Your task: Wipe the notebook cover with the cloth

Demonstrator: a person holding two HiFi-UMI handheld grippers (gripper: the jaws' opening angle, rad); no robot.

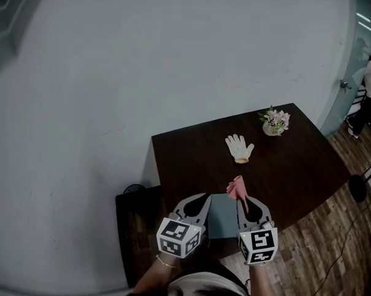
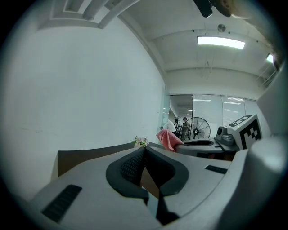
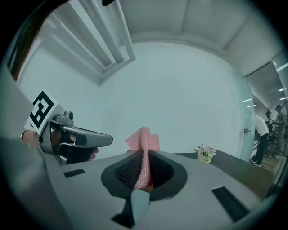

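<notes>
The right gripper (image 3: pixel 145 155) pinches the soft pink knitted cloth (image 3: pixel 143 137), whose limp folds stand up past the tips, while the left gripper (image 2: pixel 144 150) has its tongs pressed together on nothing. The thin grey-blue notebook (image 1: pixel 223 218) lies flat at the near edge of the dark wooden table (image 1: pixel 295 161), between both grippers. It looks light, stiff and likely to slide, so it is best pinned at its left edge; its near part is hidden behind the grippers.

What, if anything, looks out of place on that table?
Only a lone white glove lying flat mid-table, unrelated to wiping. The flower pot stands upright by the far corner, the notebook lies flat at the near edge, and the pink cloth is pinched in the right hand-held gripper. Nothing looks spilled or damaged.
</notes>
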